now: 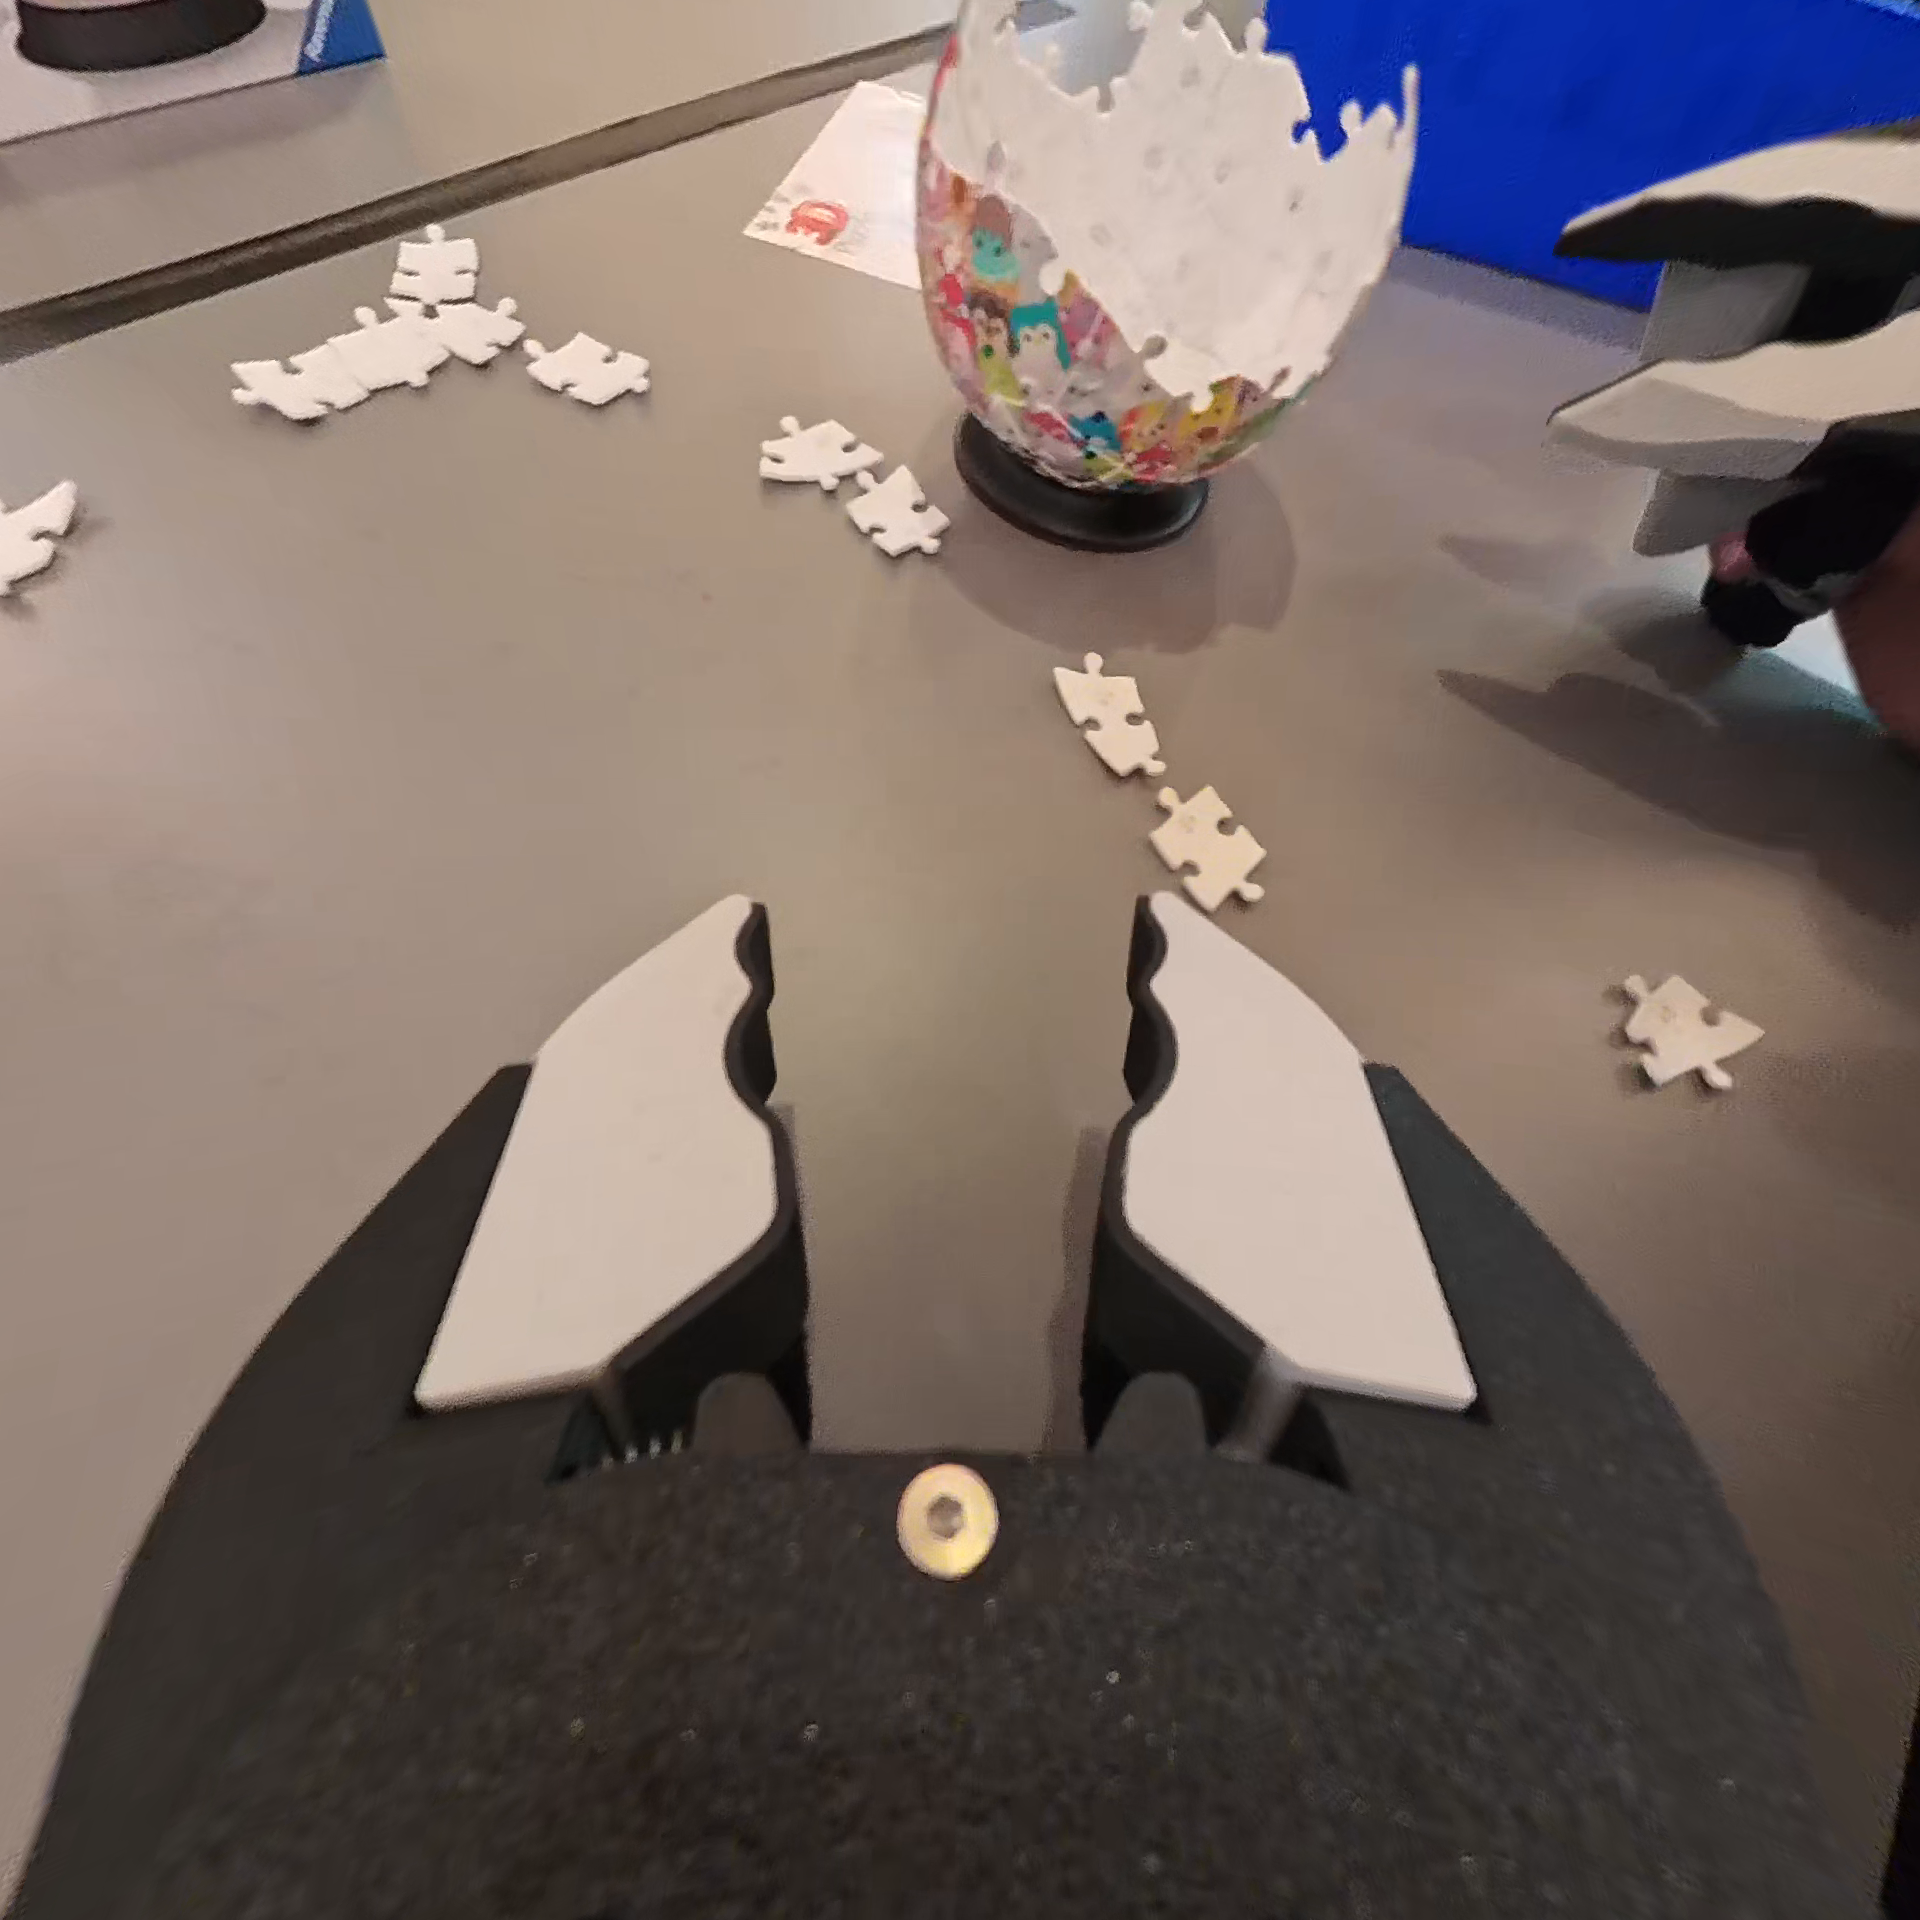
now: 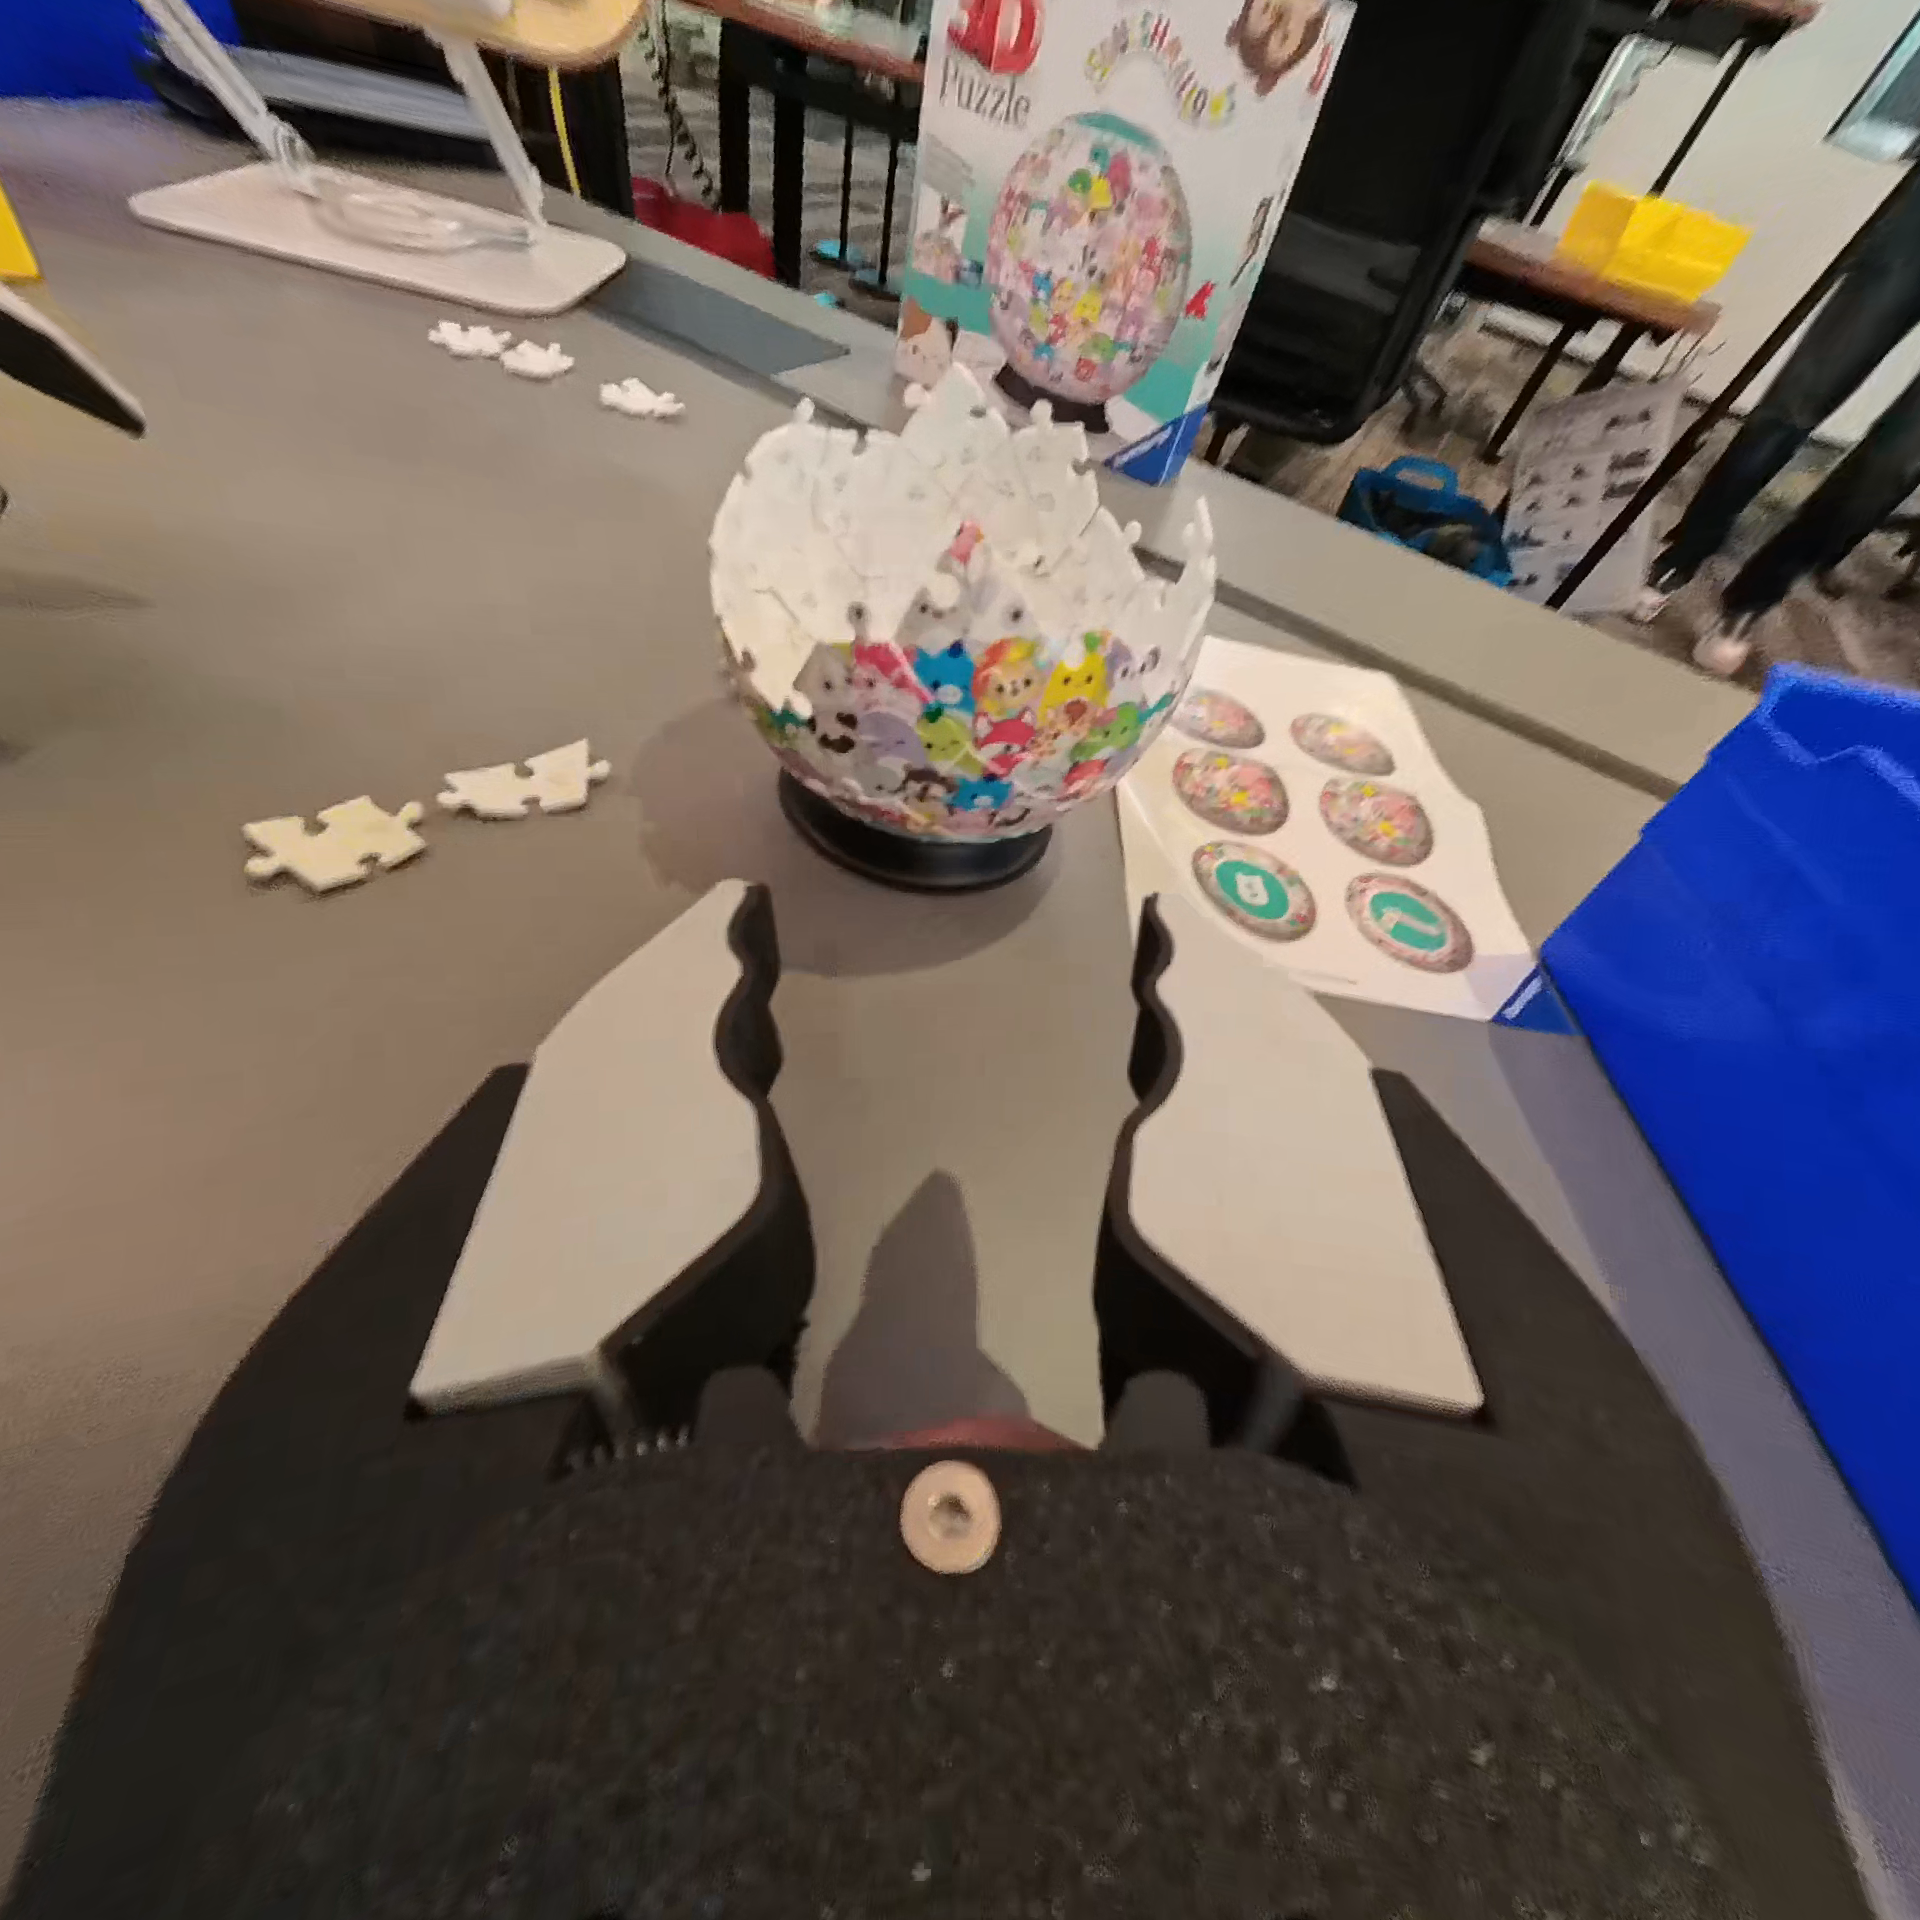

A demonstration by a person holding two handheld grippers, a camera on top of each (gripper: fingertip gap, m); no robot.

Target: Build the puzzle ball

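A half-built puzzle ball (image 1: 1153, 260) stands on a black ring stand (image 1: 1081, 504) on the grey table; its lower part is colourful, its open upper rim jagged and white. It also shows in the right wrist view (image 2: 956, 665). Several loose white pieces lie face down around it, the nearest (image 1: 1205, 847) just ahead of my left gripper (image 1: 951, 920), which is open and empty above the table. My right gripper (image 2: 945, 914) is open and empty, a short way in front of the ball; it also shows at the right of the left wrist view (image 1: 1579, 332).
The puzzle box (image 2: 1101, 229) stands behind the ball. An instruction sheet (image 2: 1320, 831) lies right of the ball, with a blue bin (image 2: 1766, 1039) beyond it. More white pieces (image 1: 384, 343) lie far left. A white stand base (image 2: 384, 239) sits at the back left.
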